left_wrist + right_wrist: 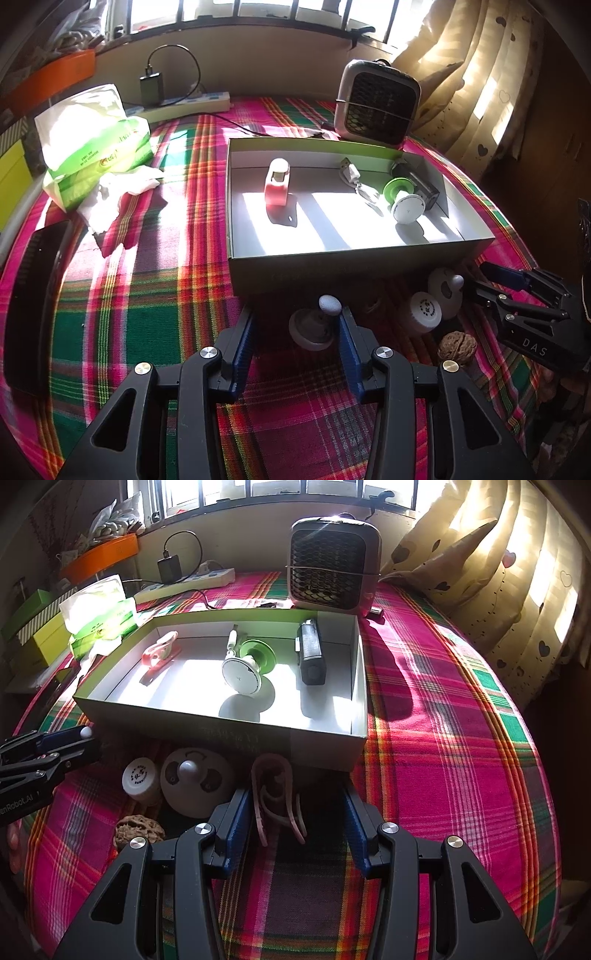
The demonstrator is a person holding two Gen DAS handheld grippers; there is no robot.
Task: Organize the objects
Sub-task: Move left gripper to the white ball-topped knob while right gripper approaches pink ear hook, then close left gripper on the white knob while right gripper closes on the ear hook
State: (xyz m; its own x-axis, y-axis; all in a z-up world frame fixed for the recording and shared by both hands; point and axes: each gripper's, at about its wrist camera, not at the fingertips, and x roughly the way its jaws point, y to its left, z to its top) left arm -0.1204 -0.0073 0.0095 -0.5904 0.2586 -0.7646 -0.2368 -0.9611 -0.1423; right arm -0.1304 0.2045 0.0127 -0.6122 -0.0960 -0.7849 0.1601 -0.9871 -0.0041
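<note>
An open cardboard box on the plaid cloth holds a pink clip, a green and white suction piece, a cable and a black device. In front of the box lie a round grey knobbed piece, a white jar, a white round knobbed piece, a walnut and a pink clip. My left gripper is open around the grey knobbed piece. My right gripper is open around the pink clip.
A tissue pack with loose tissues lies at the left. A small fan heater stands behind the box. A power strip with charger lies at the back. A black flat object lies at the left edge. Curtains hang at the right.
</note>
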